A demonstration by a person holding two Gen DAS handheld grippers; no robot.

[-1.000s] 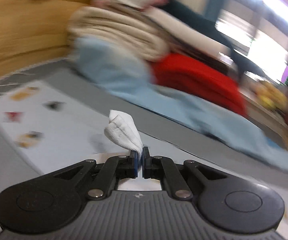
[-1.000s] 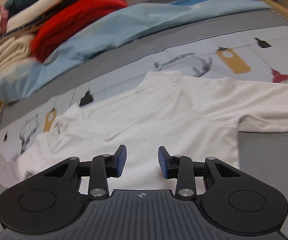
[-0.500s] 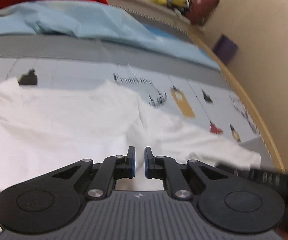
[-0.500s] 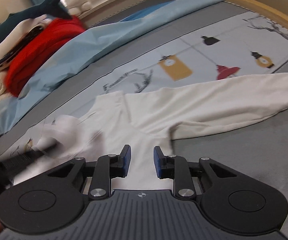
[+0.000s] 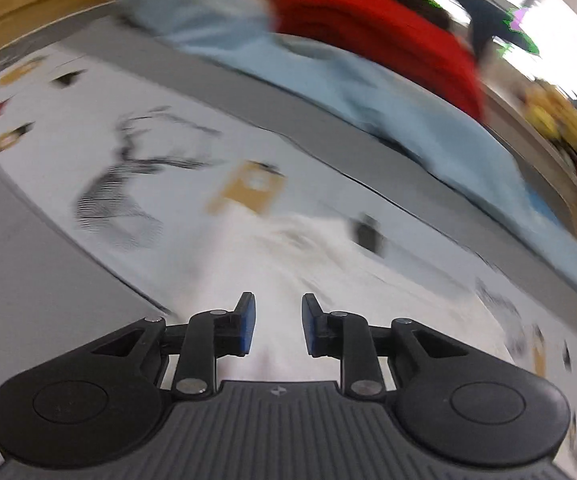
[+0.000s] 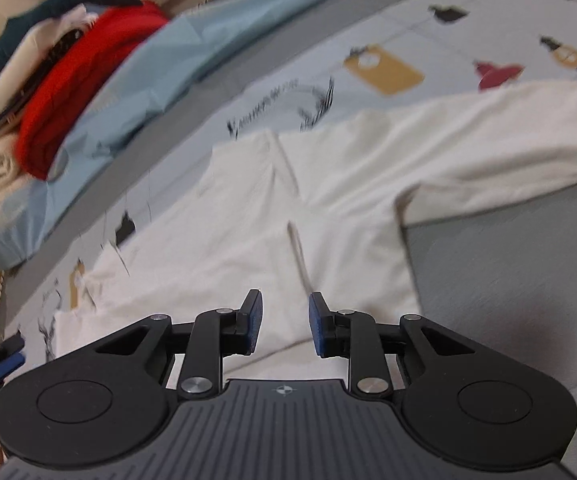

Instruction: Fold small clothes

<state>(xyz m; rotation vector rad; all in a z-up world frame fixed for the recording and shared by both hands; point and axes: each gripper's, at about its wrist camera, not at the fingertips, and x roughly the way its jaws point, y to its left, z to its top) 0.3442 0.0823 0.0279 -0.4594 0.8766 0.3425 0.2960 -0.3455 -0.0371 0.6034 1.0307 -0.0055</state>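
Two tongs: left tongs point(image 5: 274, 326) opening, empty; right tongs point(image 6: 284, 324) parted, empty, over one white shirt point(image 6: 248, 232).

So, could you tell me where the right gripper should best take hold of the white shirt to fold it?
Probably the long sleeve stretched to the right of the white shirt. It lies flat with a free lower edge on the grey cover, so the right gripper could come from above, pinch there and carry it across the body.

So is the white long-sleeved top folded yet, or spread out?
Spread out: the white long-sleeved top lies flat on the printed bedcover, one sleeve fully extended sideways.
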